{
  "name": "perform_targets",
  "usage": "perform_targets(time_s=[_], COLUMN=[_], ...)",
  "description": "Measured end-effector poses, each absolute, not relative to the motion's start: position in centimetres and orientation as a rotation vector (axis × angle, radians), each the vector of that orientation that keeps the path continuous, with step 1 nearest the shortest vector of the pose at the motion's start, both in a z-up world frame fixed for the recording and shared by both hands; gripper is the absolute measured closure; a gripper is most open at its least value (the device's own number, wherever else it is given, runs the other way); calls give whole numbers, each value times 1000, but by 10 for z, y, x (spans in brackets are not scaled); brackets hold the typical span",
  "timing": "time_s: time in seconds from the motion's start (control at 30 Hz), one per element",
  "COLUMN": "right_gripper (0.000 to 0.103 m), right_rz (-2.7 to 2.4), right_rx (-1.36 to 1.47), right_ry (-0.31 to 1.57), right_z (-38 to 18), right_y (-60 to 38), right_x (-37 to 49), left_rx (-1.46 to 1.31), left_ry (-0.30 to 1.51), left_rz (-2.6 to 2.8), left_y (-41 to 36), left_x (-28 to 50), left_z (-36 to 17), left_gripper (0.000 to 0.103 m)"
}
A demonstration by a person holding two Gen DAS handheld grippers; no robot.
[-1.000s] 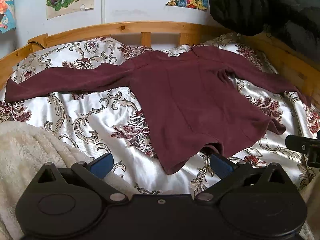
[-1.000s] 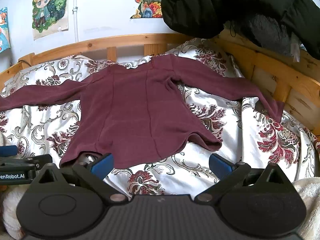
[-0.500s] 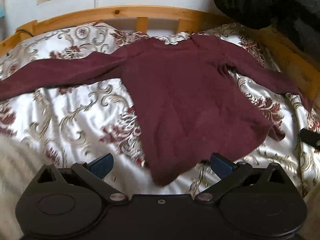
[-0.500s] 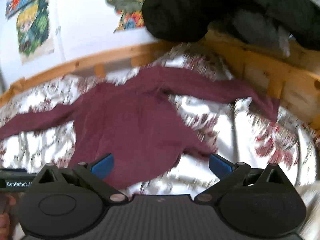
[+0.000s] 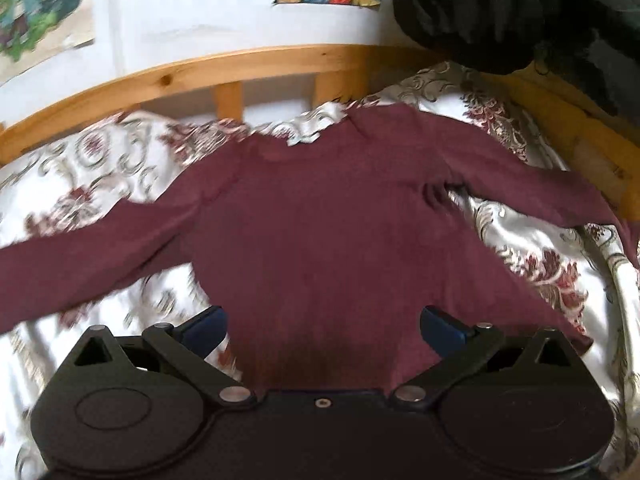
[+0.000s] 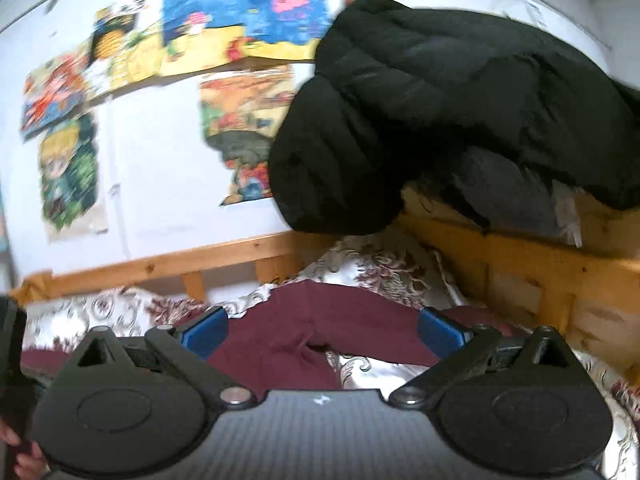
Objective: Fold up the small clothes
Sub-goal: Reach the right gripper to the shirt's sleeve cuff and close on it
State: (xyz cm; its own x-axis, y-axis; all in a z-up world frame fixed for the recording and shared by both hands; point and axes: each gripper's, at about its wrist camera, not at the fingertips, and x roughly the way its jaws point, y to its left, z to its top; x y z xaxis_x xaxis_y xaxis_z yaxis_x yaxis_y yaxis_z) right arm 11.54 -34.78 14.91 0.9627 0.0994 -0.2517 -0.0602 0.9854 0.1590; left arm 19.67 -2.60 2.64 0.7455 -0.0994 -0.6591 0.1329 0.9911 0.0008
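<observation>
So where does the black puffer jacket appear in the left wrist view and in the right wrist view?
Left wrist view: the black puffer jacket fills the upper right corner, above the bed rail.
Right wrist view: it takes the upper right half, draped over the wooden frame.
Shared landmark: the wooden bed rail behind the maroon long-sleeved top, below the wall posters.

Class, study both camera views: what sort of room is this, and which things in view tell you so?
Most likely a bedroom, perhaps a child's: a wooden bed frame around a floral bedspread with a maroon top on it, and cartoon posters on the wall.
</observation>
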Motion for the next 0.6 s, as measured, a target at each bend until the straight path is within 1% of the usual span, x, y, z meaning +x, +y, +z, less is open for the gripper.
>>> perform_targets(time_s=[0.13, 0.33, 0.5, 0.6], right_gripper=[0, 0, 1, 5], right_rz=[-14, -199, -416, -506], right_rx=[260, 292, 259, 272], right_ry=[322, 384, 409, 421], right_z=[138, 105, 81, 71], right_y=[-375, -402, -432, -453], right_x=[138, 175, 213, 232], left_rx=[54, 3, 22, 19], left_ry=[688, 822, 842, 861], left_rz=[-136, -180, -214, -234], left_y=[-26, -18, -22, -25], left_x=[218, 230, 230, 230], left_z=[8, -26, -34, -38], left_gripper=[1, 1, 1, 1])
